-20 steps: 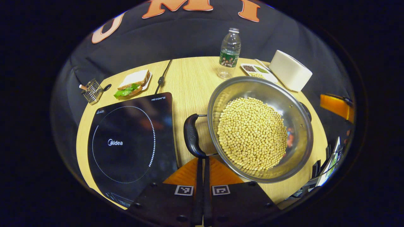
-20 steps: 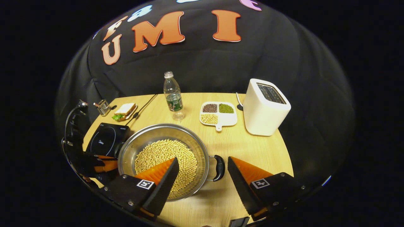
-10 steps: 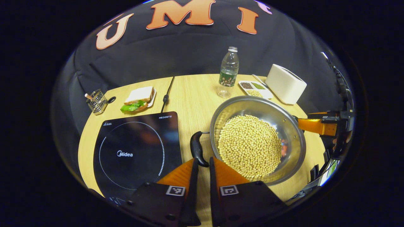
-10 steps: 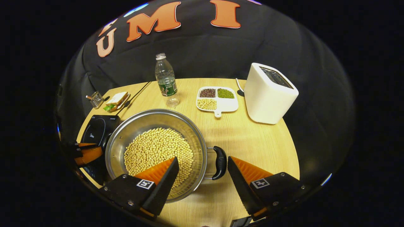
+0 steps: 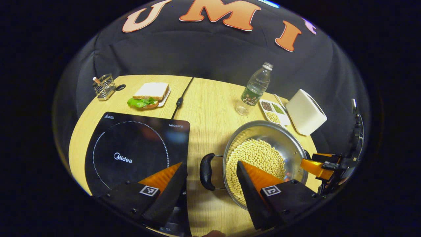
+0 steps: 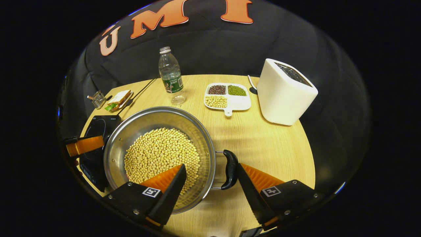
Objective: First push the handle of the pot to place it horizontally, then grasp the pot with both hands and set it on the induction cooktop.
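Right now the left gripper point(image 5: 210, 179) is sitting wide open and holding nothing, its two fingers spreading to either side of the pot's near black handle point(image 5: 206, 171); one finger point(image 5: 171, 184) is lying over the corner of the black induction cooktop point(image 5: 131, 151) and the other finger point(image 5: 251, 187) is reaching over the rim of the pot point(image 5: 283, 138). The right gripper point(image 6: 210, 182) is likewise standing wide open and gripping nothing, with the pot's other handle point(image 6: 230, 168) sitting in the gap just beside its outer finger point(image 6: 253, 191), though whether the two are touching is hard to tell, while its inner finger point(image 6: 167, 187) is covering part of the pale beans point(image 6: 158, 154) filling the pot. In the left gripper view the right gripper is showing far off at the pot's far side, partly cut off by the edge. The steel pot is resting on the wooden table point(image 6: 263, 144), right beside the cooktop and not on it, its handles pointing left and right. Behind it a water bottle point(image 6: 170, 76), a divided dish of grains point(image 6: 227, 96) and a white toaster point(image 6: 284, 92) are standing along the back. A sandwich point(image 5: 149, 94) and a small wire holder point(image 5: 104, 87) are sitting behind the cooktop, and a black cord point(image 5: 180, 98) is running across the table.
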`<act>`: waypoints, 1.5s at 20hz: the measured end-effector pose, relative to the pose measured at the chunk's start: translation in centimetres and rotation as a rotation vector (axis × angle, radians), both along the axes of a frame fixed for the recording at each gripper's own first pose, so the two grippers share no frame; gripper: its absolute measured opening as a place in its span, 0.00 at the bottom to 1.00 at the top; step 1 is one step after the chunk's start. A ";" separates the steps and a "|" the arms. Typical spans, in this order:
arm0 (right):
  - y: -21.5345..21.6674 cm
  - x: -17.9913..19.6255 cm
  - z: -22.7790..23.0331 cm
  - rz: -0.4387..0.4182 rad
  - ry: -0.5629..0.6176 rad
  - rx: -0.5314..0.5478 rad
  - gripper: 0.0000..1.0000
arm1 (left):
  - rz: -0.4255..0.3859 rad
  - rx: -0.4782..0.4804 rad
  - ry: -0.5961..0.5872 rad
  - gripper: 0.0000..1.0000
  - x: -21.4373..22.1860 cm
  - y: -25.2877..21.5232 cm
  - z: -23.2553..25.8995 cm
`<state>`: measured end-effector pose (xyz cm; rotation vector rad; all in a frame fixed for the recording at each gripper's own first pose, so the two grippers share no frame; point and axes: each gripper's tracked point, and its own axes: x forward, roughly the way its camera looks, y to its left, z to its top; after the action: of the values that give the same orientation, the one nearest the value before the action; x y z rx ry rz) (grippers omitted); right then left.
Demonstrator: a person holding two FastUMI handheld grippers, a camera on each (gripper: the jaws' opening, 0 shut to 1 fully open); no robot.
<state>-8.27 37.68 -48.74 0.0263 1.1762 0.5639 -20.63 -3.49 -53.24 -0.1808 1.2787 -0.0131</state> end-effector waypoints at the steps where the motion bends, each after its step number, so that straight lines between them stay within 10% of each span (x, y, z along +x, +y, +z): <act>1: 0.0 0.0 -0.2 0.000 -0.002 -0.005 0.96 | -0.021 0.006 0.008 0.99 -0.2 0.1 0.3; 18: -0.5 -0.1 -3.6 -0.005 0.063 -0.106 0.96 | -0.050 -0.031 0.100 0.95 -1.4 -1.7 -3.2; 22: -1.2 -0.2 -4.5 0.000 0.065 -0.147 0.92 | -0.035 -0.022 0.141 0.77 -2.4 -1.6 -3.7; 30: -0.6 -0.3 -5.4 -0.003 0.078 -0.161 0.84 | -0.033 0.005 0.153 0.75 -2.6 -1.0 -4.0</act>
<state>-8.58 37.12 -54.17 -0.0887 1.2941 0.4676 -23.18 -4.52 -57.26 -0.1584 1.4342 -0.0248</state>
